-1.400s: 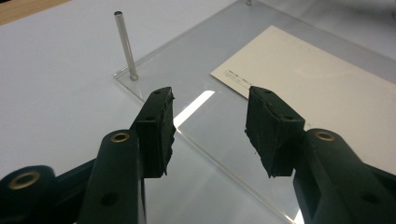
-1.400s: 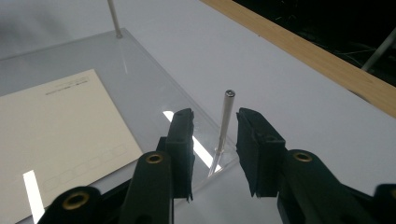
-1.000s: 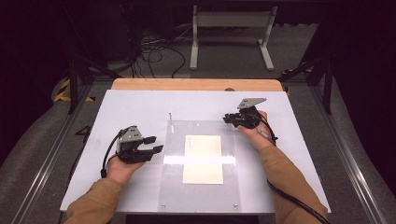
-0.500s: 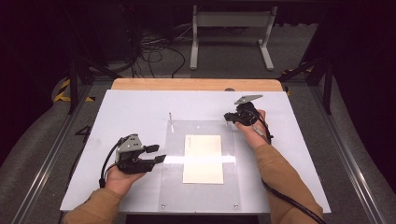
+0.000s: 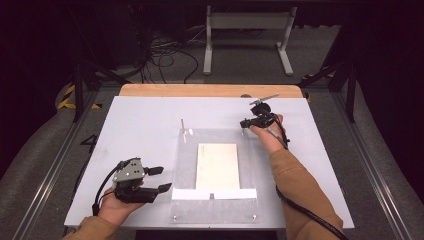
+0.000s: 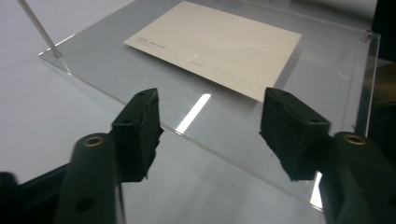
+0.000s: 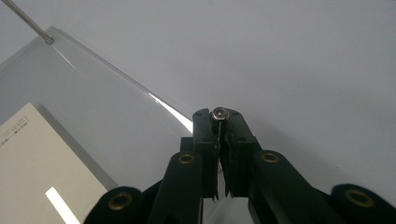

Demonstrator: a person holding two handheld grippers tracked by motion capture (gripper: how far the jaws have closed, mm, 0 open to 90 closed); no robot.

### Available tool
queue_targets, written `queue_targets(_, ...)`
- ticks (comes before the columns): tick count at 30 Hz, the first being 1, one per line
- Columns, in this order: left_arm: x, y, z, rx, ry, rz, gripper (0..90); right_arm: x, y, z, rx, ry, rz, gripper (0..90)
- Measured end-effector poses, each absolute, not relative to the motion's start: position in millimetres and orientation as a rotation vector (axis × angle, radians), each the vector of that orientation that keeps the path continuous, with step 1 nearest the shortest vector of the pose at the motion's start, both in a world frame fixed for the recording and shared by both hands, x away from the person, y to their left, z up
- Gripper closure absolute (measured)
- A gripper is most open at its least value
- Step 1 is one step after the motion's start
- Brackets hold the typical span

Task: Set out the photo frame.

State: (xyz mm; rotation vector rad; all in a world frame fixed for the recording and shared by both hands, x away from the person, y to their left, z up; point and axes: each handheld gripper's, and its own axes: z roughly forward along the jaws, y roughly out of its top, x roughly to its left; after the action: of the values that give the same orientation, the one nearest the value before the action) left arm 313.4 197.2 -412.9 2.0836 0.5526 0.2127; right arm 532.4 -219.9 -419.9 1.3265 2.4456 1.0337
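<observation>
- While the high view laid out the whole white table (image 5: 140, 125), it showed the clear acrylic plate (image 5: 186, 165) flat at its middle, a cream card (image 5: 217, 166) lying on the plate, and a thin metal pin (image 5: 183, 126) standing upright at the plate's far left corner.
- From that view the left gripper (image 5: 161, 179) sat near the table's front edge, just beside the plate's left edge and apart from it, while the right gripper (image 5: 243, 122) rested at the plate's far right corner.
- Only the right gripper view made the grip plain: the right gripper (image 7: 218, 122) had its black jaws pressed together on a second slim metal pin (image 7: 218, 113), whose round silvery head sat between the jaw tips.
- That view also caught the plate's glossy, sharp edge (image 7: 116, 79) and a strip of reflected light.
- Through the left gripper view, the left gripper (image 6: 208, 123) stood with its jaws wide apart, having just been opening, with nothing held; the plate's near edge lay in the gap below them.
- Faint printed boxes along one end of the matte, rectangular card (image 6: 219, 39) showed there.
- Both grippers had blocky, rough-edged black pads (image 6: 140, 126) on arms fastened with brass-coloured rivets.
</observation>
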Motion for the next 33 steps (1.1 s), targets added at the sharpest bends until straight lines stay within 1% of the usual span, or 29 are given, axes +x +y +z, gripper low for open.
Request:
queue_targets(2, 307.9, 198.1, -412.1, 2.08, 0.521, 0.204, 32.3, 534.2, -220.1, -419.6, 1.34, 2.449, 1.035, 85.2)
queue_targets(8, 295.6, 194.2, -411.8, 2.089, 0.432, 0.174, 23.4, 537.7, -221.2, -419.3, 1.351, 2.466, 1.041, 85.1)
queue_targets(9, 293.2, 192.3, -412.3, 2.095, 0.41, 0.166, 23.4, 538.1, -221.3, -419.2, 1.351, 2.47, 1.041, 85.0)
queue_targets(10, 288.6, 189.2, -413.2, 2.111, 0.361, 0.164, 21.1, 538.8, -221.9, -419.4, 1.351, 2.475, 1.047, 85.0)
queue_targets(14, 280.5, 184.8, -413.7, 2.128, 0.302, 0.146, 18.5, 539.3, -222.1, -419.5, 1.359, 2.473, 1.05, 85.0)
queue_targets(18, 277.6, 183.6, -417.1, 2.138, 0.286, 0.154, 16.2, 540.7, -223.9, -420.1, 1.373, 2.48, 1.066, 84.5)
queue_targets(20, 277.9, 183.0, -419.8, 2.144, 0.285, 0.154, 13.6, 541.9, -225.5, -420.8, 1.385, 2.486, 1.086, 84.2)
queue_targets(26, 275.3, 179.0, -422.7, 2.168, 0.236, 0.176, 10.7, 543.2, -224.8, -419.9, 1.401, 2.497, 1.075, 84.0)
queue_targets(28, 274.3, 176.4, -424.4, 2.178, 0.219, 0.194, 5.8, 544.0, -225.1, -419.9, 1.412, 2.499, 1.076, 83.9)
queue_targets(33, 276.1, 169.8, -431.9, 2.222, 0.212, 0.195, 2.4, 545.0, -224.8, -419.6, 1.43, 2.499, 1.071, 83.7)
